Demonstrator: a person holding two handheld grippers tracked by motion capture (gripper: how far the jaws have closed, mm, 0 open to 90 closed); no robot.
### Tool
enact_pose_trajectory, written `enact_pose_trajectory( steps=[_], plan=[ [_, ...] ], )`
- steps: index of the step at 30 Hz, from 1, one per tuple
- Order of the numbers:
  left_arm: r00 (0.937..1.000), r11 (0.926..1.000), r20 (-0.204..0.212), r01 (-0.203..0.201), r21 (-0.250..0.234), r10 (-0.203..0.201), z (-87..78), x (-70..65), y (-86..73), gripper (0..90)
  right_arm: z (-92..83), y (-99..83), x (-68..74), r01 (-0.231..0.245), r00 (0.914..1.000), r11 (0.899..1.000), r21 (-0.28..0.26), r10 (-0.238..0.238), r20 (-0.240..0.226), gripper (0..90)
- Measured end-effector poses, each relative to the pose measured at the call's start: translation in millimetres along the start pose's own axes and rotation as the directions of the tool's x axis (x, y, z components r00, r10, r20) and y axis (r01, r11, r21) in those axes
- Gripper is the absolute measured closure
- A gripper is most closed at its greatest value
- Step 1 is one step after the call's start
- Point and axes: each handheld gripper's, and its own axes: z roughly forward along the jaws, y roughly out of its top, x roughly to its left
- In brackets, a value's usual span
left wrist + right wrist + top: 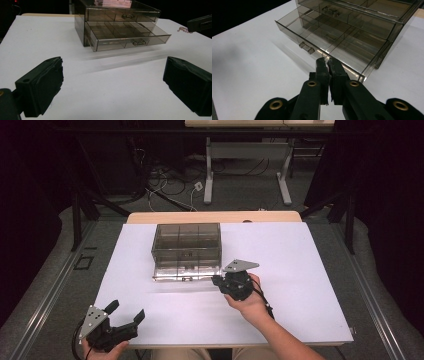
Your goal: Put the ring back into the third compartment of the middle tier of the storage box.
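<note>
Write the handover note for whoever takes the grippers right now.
Left gripper: open, holding nothing, near the table's front-left corner.
Right gripper: jaws closed with nothing visible between them, tips at the front right end of the lower drawer.
Drawer box: smoky clear plastic, mid-table toward the back. Lower drawer pulled out, its compartments look empty; upper drawer shut.
Done: lower drawer opened.
Left: probably pushing it back in or filling it; I see no loose items on the white table.

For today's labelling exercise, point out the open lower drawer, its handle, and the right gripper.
Lower drawer (130,33), left gripper view, on its divided inside.
Handle (307,48), right gripper view, on the bar.
Right gripper (327,62), right gripper view, between its closed tips.
</note>
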Motion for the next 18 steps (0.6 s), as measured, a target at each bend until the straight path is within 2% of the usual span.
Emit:
enact_pose_trajectory(
  steps=[13, 18],
  plan=[
    [1.0000, 1.0000, 0.001, 0.003, -0.002, -0.003, -0.2, 0.4, 0.0, 3.2, -1.2, 9.6, 3.9, 0.015, 0.9998, 1.000, -0.010, -0.015, 0.010, 87.2],
    [1.0000, 1.0000, 0.001, 0.003, -0.002, -0.003, -0.2, 0.5, -0.1, 3.2, 0.1, 14.4, 5.2, 0.039, 0.9992, 0.999, -0.001, -0.039, 0.013, 87.2]
  ],
)
